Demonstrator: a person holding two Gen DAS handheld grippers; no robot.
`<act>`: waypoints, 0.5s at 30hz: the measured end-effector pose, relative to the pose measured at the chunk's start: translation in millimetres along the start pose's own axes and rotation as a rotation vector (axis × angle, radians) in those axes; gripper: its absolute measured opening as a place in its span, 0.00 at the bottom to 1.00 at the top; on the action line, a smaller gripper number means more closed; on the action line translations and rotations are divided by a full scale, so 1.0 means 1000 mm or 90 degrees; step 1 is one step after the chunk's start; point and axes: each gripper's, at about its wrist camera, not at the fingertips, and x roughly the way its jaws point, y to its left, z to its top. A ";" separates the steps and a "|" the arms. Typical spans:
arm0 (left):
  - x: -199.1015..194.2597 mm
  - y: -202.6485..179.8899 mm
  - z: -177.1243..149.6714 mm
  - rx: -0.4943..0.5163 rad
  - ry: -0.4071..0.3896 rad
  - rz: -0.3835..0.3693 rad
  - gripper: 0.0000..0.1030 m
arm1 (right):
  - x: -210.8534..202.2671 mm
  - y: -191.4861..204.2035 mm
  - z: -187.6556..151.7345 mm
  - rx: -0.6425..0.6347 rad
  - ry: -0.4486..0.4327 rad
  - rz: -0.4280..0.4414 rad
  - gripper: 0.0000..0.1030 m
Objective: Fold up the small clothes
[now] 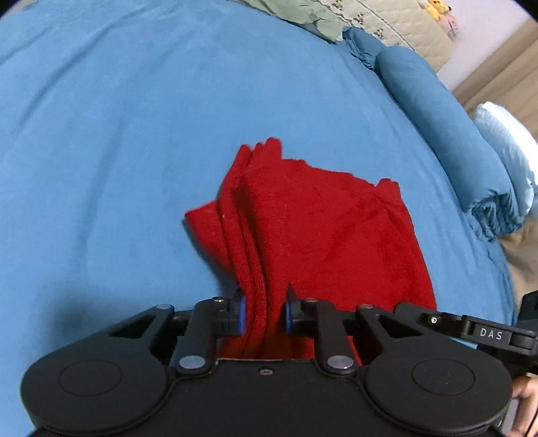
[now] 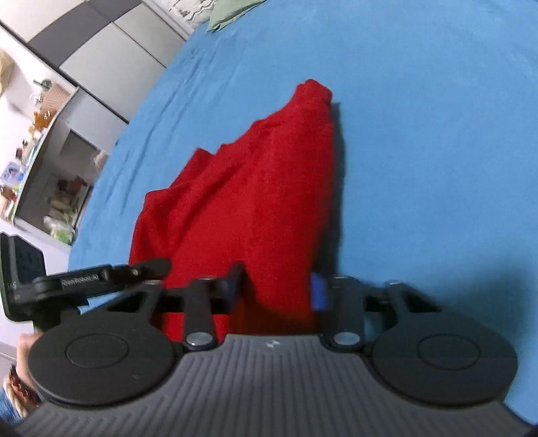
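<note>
A red cloth (image 1: 322, 228) lies partly folded in several layers on the blue bed sheet (image 1: 117, 151). My left gripper (image 1: 264, 317) is shut on the near left edge of the red cloth, its blue pads pinching a bunch of layers. In the right wrist view the same red cloth (image 2: 255, 201) stretches away from my right gripper (image 2: 275, 289), whose fingers stand wide on either side of a thick bunch of the cloth. I cannot tell whether they press on it.
A rolled blue blanket (image 1: 447, 134) and a pale pillow (image 1: 507, 148) lie at the bed's right edge. Green and beige bedding (image 1: 336, 16) lies at the far end. Grey wardrobes and cluttered shelves (image 2: 50, 151) stand left of the bed.
</note>
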 end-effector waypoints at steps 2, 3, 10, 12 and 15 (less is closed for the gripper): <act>-0.011 -0.016 0.000 0.028 -0.009 0.017 0.18 | -0.011 0.009 0.001 -0.020 -0.017 -0.005 0.39; -0.019 -0.024 0.000 0.036 -0.015 0.017 0.18 | -0.019 0.013 0.001 -0.027 -0.026 -0.002 0.38; -0.069 -0.090 -0.031 0.090 -0.035 0.006 0.18 | -0.114 0.027 -0.016 -0.087 -0.058 -0.009 0.38; -0.077 -0.109 -0.052 0.093 -0.029 -0.007 0.18 | -0.141 0.021 -0.028 -0.097 -0.047 -0.019 0.38; -0.074 -0.137 -0.090 0.123 -0.022 -0.018 0.18 | -0.167 0.005 -0.053 -0.114 -0.027 -0.049 0.38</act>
